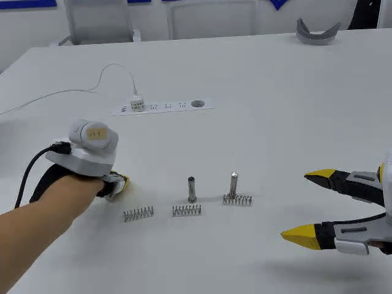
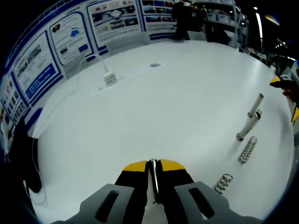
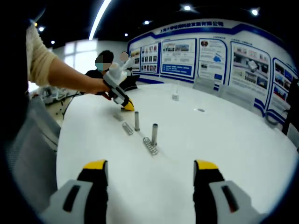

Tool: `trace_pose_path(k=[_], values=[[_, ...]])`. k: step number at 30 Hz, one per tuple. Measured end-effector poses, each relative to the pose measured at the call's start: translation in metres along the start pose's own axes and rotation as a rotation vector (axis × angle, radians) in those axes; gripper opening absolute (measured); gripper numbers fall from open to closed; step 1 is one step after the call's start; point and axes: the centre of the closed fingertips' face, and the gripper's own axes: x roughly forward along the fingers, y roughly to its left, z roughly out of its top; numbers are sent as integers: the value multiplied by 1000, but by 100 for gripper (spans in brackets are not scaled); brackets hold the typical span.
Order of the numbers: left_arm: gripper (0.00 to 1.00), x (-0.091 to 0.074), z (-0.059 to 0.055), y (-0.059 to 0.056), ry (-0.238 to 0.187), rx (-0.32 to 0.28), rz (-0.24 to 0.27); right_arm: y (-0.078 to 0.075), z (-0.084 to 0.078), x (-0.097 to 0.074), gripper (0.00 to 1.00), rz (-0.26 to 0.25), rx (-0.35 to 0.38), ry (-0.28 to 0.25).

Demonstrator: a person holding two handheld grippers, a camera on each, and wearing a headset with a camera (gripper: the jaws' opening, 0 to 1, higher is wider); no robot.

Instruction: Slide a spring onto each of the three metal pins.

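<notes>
Tilting low, left hand-held gripper (image 2: 153, 164) pinches apparently a pin (image 2: 153, 181); right hand-held gripper (image 3: 150, 166) gapes.

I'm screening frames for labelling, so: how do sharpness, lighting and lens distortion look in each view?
Head view: soft even light, faint shadow below the open yellow-tipped right gripper, middle coiled steel spring crisp. Left gripper view: heavy fisheye bending; the thin metal pin clamped in the yellow-tipped left gripper looks soft. Right gripper view: dim room, glaring ceiling strip light, nearer upright metal pin clear.

White table (image 1: 275, 122) — power strip (image 1: 171, 105) lying on it, charger (image 1: 136, 103) plugged in.
</notes>
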Motion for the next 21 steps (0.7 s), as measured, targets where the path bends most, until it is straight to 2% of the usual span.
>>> trace_pose_path(k=[10,15,21], values=[[9,1,0,1,41,27,7,1,-1,1,75,5,4,2],[8,0,0,1,43,45,16,1,0,0,75,3,4,0],[7,-1,-1,0,43,14,9,0,1,-1,75,1,3,-5]])
